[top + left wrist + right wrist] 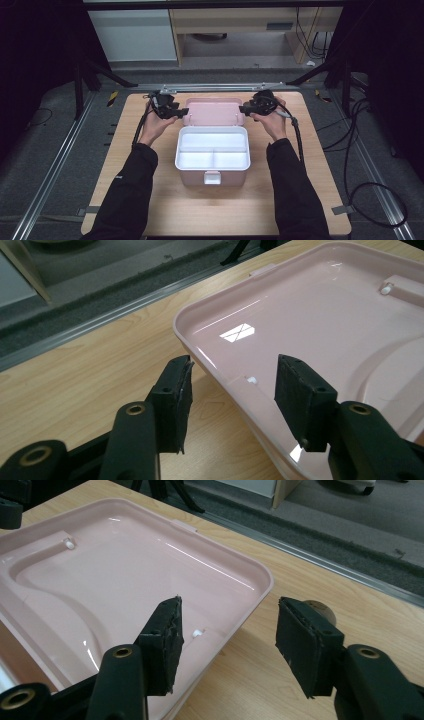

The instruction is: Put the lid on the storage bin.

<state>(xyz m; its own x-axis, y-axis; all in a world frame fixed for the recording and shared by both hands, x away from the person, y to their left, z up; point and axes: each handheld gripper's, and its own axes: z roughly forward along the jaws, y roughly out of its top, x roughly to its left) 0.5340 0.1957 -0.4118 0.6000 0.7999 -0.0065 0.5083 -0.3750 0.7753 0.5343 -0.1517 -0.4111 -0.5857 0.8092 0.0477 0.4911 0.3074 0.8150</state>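
I see a bright table with dark surroundings, overhead glare on the pink lid, soft high view, and near jaws slightly blurred.

Lab: black frame, cables, floor rails.

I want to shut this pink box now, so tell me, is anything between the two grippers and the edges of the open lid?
Nothing visible. The left gripper straddles one side rim of the pink lid, the right gripper the other, jaws open around bare plastic. The white tray below also looks empty.
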